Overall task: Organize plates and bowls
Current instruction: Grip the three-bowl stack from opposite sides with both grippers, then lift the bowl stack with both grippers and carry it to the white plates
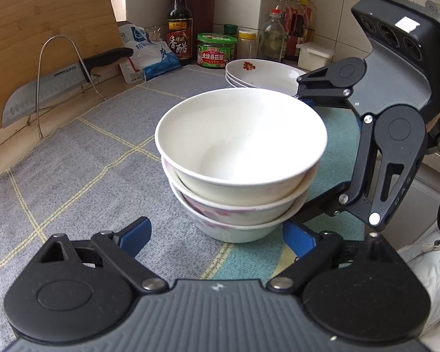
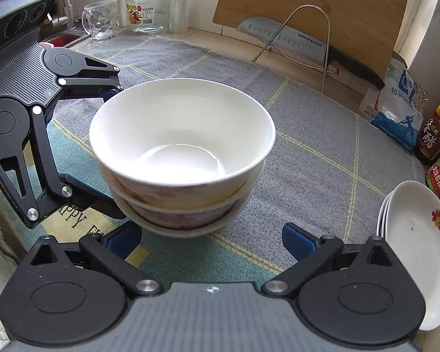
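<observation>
Bowls (image 1: 240, 164), three nested, stand mid-cloth (image 1: 73, 158) between both tongs. Left gripper (image 1: 217, 234) jaws apart, near the stack's base, gripping nothing; right gripper (image 2: 211, 239) likewise apart and empty. Plates (image 2: 416, 234) stacked at right edge.

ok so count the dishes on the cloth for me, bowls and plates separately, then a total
Bowls: 3, nested in one stack
Plates: 3, stacked, top one with a red motif
Total: 6 dishes
</observation>
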`<state>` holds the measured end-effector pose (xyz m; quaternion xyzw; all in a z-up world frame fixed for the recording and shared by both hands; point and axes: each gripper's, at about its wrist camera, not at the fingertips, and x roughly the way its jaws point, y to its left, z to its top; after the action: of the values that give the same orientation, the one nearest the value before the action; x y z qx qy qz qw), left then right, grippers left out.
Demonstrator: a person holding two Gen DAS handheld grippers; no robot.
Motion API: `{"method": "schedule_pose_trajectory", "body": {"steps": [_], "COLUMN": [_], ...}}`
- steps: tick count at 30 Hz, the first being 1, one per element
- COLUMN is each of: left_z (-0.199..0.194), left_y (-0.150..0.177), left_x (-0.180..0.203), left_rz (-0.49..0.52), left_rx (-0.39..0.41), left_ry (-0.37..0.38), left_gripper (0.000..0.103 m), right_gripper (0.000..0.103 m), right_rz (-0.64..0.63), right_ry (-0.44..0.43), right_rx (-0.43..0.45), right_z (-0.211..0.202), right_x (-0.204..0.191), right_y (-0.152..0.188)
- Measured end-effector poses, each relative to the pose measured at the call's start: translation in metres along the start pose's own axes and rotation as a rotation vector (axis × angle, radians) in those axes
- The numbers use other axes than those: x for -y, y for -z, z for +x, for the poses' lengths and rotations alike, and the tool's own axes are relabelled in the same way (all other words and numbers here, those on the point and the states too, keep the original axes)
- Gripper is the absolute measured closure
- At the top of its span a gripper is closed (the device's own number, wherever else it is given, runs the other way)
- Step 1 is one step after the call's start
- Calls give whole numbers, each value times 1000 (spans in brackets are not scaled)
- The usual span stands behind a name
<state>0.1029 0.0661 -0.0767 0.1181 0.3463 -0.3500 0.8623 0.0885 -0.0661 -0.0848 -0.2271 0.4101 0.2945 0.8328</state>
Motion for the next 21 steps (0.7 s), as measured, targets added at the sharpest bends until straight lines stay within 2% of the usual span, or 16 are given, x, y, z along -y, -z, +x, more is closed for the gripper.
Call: {"method": "schedule_pose_trajectory", "body": {"steps": [13,21], "left_z": [5,11], "left_y": [-7,-14], "left_x": [4,5], "left_rz": [45,69], "left_rx": [-37,-74], "left_ry": [2,44], "left_gripper": [8,12], "right_gripper": [0,2], "right_rz": [-194,-268], "right_ry": [-140,-245], "right_rx": [12,8], "right_z": [6,10], "right_x": [11,21], "right_y": [-11,-20]}}
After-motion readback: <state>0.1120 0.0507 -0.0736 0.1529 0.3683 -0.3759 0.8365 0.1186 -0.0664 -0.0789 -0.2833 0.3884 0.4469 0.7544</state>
